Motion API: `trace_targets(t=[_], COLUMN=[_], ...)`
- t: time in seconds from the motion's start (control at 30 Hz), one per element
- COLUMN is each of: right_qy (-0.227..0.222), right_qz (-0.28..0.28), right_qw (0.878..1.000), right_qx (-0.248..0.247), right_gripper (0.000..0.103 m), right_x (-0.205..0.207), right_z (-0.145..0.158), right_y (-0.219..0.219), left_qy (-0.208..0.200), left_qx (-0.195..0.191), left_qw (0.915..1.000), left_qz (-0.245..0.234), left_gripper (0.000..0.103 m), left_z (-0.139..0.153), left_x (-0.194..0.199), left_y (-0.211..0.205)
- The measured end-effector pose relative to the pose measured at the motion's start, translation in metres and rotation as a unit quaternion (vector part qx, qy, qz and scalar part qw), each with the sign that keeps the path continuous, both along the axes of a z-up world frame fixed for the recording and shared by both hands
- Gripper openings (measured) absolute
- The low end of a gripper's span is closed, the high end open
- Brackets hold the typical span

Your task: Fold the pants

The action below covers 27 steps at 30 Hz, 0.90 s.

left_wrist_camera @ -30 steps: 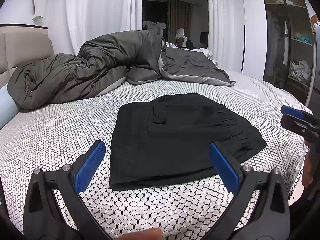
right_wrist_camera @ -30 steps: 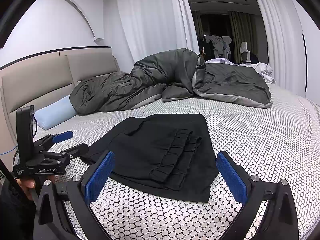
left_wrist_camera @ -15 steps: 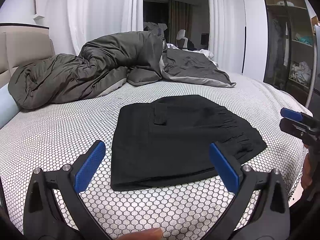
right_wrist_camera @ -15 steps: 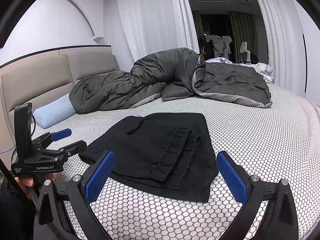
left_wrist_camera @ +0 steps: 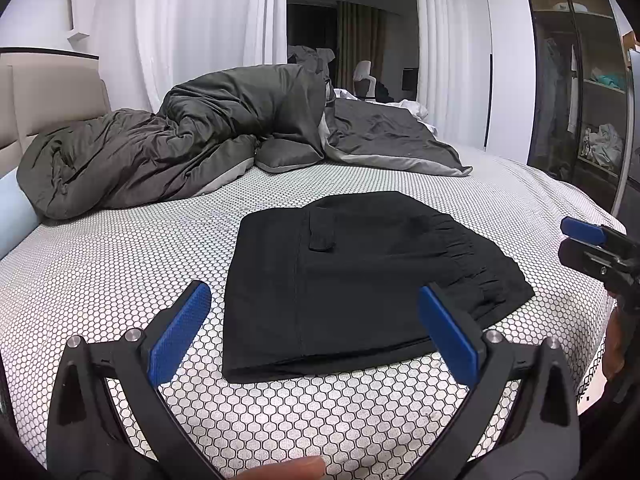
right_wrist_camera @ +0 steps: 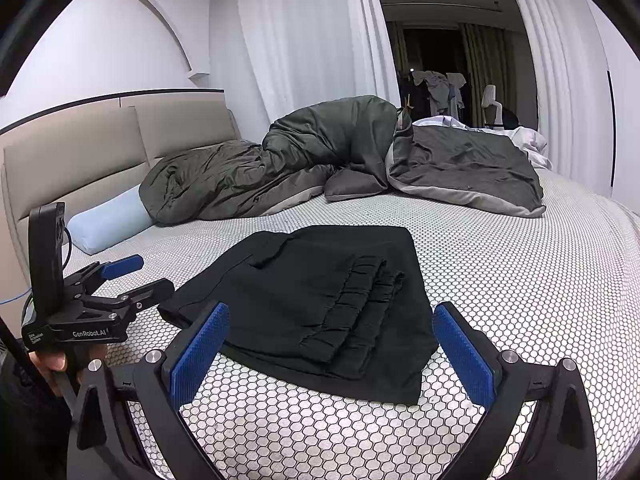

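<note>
The black pants [left_wrist_camera: 360, 280] lie folded into a compact rectangle on the white honeycomb-patterned bed sheet [left_wrist_camera: 120, 272]; the gathered waistband is at their right end. They also show in the right wrist view [right_wrist_camera: 320, 304]. My left gripper [left_wrist_camera: 316, 332] is open and empty, just short of the pants' near edge. My right gripper [right_wrist_camera: 332, 348] is open and empty, near the waistband end. The right gripper also shows at the right edge of the left wrist view [left_wrist_camera: 592, 244], and the left gripper at the left of the right wrist view [right_wrist_camera: 132, 280].
A rumpled dark grey duvet [left_wrist_camera: 192, 148] and grey pillow [left_wrist_camera: 288, 156] lie across the far side of the bed. A light blue bolster [right_wrist_camera: 108, 224] rests by the padded headboard [right_wrist_camera: 120, 144]. A wardrobe with shelves [left_wrist_camera: 580, 100] stands at the right.
Both grippers have drawn back very slightly from the pants. The pants have not moved.
</note>
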State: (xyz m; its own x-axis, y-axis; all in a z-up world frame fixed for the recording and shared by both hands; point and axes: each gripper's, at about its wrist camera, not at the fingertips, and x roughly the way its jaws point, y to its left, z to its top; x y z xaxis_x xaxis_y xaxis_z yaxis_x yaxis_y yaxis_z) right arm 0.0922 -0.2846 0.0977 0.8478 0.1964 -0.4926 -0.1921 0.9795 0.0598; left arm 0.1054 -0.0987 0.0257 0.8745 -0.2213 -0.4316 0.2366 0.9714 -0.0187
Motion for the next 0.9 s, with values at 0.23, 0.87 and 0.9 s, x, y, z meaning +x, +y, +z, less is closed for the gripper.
trace_targets(t=[0.23, 0.87, 0.9], right_qy=[0.000, 0.002, 0.002], right_qz=[0.000, 0.003, 0.003], right_qw=[1.000, 1.000, 1.000], right_qx=[0.000, -0.001, -0.001], right_gripper=[0.103, 0.103, 0.103], right_x=[0.0002, 0.0009, 0.0011], right_z=[-0.0001, -0.0010, -0.0012], right_y=[0.0004, -0.0020, -0.0022], left_qy=[0.000, -0.001, -0.001], left_qx=[0.000, 0.000, 0.000], left_qw=[1.0000, 1.0000, 1.0000], left_qz=[0.000, 0.000, 0.000], left_gripper=[0.102, 0.102, 0.102], left_z=[-0.0001, -0.0005, -0.0006], left_x=[0.0008, 0.0009, 0.0010], left_y=[-0.0002, 0.0012, 0.0013])
